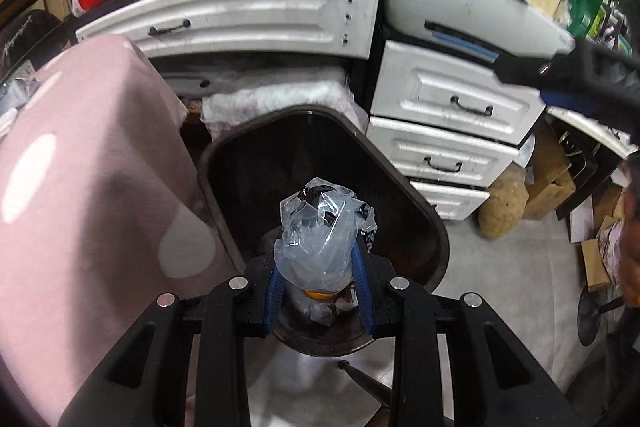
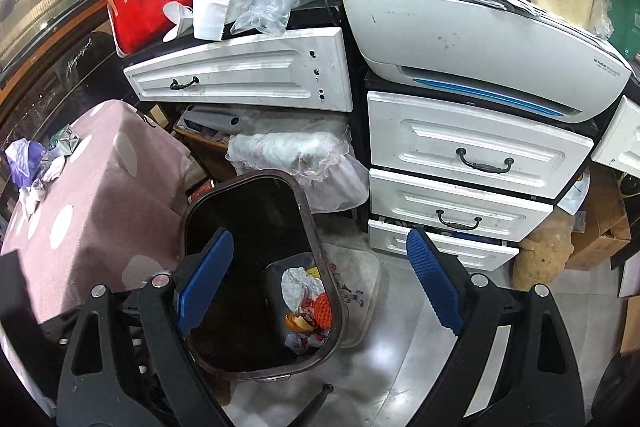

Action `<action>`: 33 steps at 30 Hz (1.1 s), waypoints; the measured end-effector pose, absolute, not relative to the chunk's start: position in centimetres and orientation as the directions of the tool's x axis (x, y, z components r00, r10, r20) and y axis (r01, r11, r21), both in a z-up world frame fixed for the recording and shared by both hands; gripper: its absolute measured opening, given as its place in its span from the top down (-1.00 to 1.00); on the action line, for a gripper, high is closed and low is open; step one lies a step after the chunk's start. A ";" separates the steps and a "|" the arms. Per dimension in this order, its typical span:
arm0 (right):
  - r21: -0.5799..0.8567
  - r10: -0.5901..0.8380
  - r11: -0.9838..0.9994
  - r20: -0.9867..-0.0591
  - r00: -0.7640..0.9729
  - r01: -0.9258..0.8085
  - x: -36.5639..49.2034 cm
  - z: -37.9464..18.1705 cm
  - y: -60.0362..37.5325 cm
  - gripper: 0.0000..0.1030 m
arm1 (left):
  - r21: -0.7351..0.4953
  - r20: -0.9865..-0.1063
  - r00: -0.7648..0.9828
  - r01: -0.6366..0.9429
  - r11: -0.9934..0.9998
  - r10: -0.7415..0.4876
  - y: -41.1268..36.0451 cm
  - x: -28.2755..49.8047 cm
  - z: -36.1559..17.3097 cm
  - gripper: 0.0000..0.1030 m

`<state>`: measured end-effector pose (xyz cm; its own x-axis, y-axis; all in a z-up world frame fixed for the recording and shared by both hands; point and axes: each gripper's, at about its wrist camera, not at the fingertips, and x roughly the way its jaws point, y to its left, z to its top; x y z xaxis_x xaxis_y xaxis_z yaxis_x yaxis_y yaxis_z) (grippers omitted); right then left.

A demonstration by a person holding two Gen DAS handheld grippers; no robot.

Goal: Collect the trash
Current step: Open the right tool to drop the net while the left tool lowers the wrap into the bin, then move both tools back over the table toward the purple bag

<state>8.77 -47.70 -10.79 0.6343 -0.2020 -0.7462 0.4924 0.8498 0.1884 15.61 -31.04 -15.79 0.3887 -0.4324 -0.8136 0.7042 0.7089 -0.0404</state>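
My left gripper (image 1: 322, 255) is shut on a crumpled clear plastic bag (image 1: 320, 231), holding it right above the open mouth of a dark brown trash bin (image 1: 412, 195). The bag bulges up past the blue pads (image 1: 362, 267). In the right wrist view the same bin (image 2: 316, 227) stands on the floor with paper scraps and orange wrappers (image 2: 308, 307) at its bottom. My right gripper (image 2: 320, 267) hangs over the bin, open, with nothing between its blue fingers (image 2: 430, 275). The right gripper's dark body (image 1: 580, 75) also shows at the right edge of the left wrist view.
A table under a pink dotted cloth (image 2: 92, 195) stands left of the bin, with more scraps (image 2: 36, 163) on it. White drawers (image 2: 472, 155) and a printer (image 2: 480, 39) rise behind. Cardboard boxes (image 1: 552, 171) and a brown sack (image 2: 544, 251) crowd the right floor.
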 end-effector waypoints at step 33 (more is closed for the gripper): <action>0.220 -0.056 0.925 -0.726 0.685 0.309 12.0 -9.5 -42.4 -0.81 | -0.056 -0.718 0.466 0.701 0.711 -0.517 -23.5 13.1 -7.5 -0.89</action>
<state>12.05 -42.42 -9.51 0.6854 -0.0559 -0.7261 0.3090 0.9251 0.2205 13.10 -23.47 -7.53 0.4664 -0.5168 -0.7179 0.7015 0.7105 -0.0557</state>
